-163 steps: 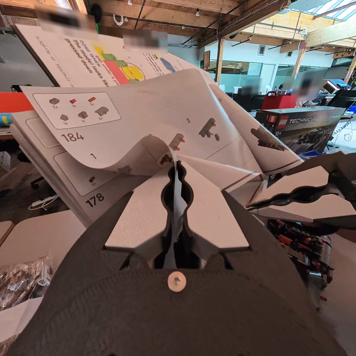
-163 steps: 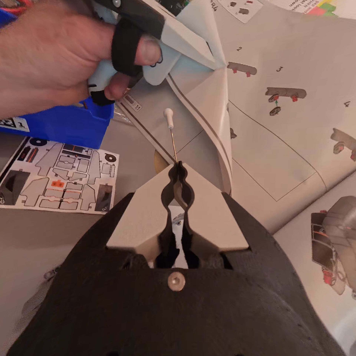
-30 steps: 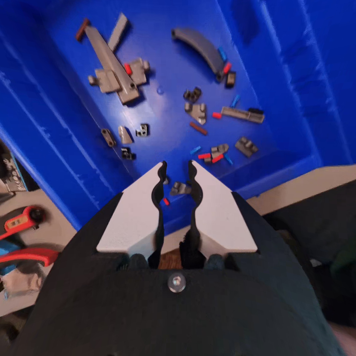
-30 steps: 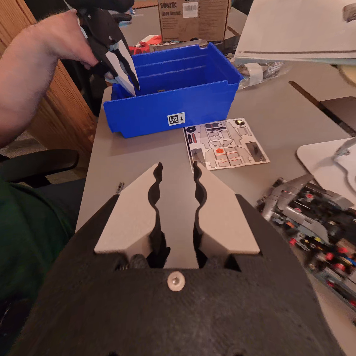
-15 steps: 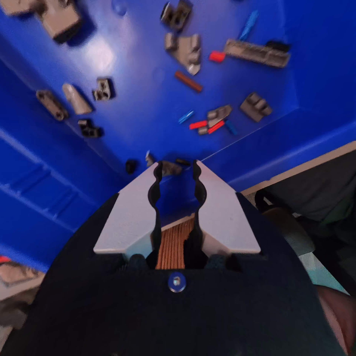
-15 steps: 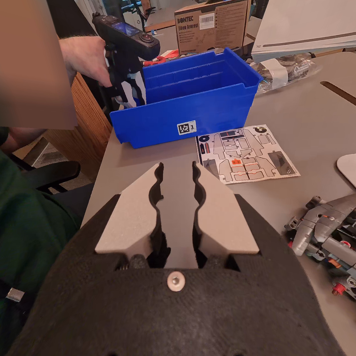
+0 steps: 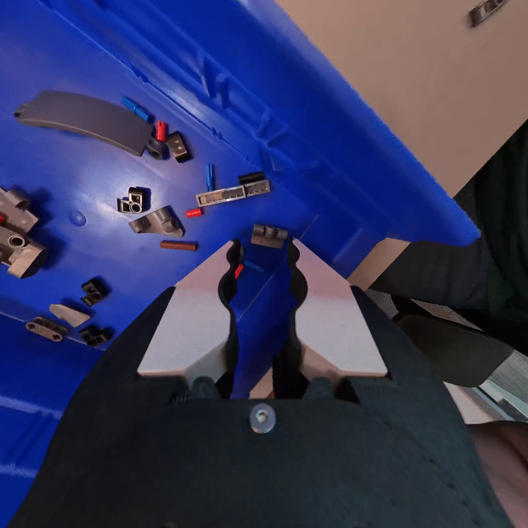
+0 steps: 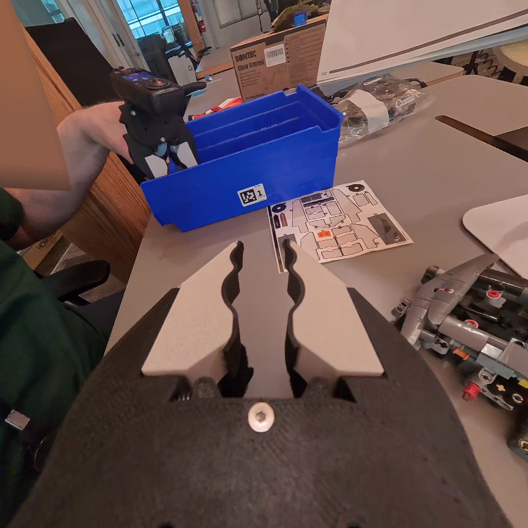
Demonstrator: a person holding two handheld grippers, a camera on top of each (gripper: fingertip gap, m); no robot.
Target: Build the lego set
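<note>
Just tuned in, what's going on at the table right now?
A person is building a Lego model with two handheld grippers. The left gripper, open, is down inside the blue bin of loose parts, its tips close to a small grey piece. The right gripper, open and empty, hangs over the table near the sticker sheet. The half-built model sits to the right, untouched.

Bare table (image 8: 385, 160) beside the blue bin (image 8: 228, 183); its walls hem the parts
</note>
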